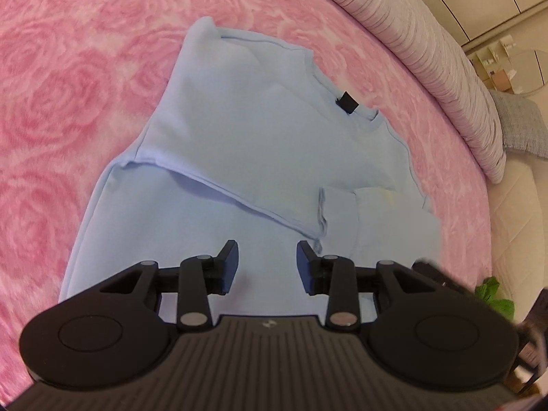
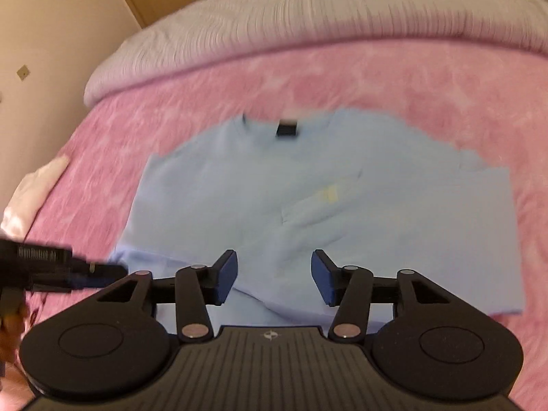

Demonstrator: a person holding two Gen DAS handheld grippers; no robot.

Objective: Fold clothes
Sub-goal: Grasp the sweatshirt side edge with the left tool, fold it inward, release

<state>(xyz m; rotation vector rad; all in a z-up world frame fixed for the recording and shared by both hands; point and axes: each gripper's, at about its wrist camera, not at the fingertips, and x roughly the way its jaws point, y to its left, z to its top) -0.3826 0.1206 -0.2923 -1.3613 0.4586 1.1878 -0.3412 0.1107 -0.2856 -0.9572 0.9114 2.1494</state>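
Fuzzy pink rose-patterned blanket (image 1: 68, 102) carries a soft blue shirt (image 1: 239, 137) (sleeves folded in); left gripper (image 1: 267, 263) and right gripper (image 2: 274, 277) both hover apart, empty.

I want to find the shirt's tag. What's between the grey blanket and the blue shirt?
Only a bare strip of pink blanket lies between the grey blanket and the shirt. Both views show it.

Pink blanket (image 1: 68, 102) around the blue shirt (image 1: 239, 144) lies free; grey ribbed pillow (image 2: 308, 17) blocks the far edge.
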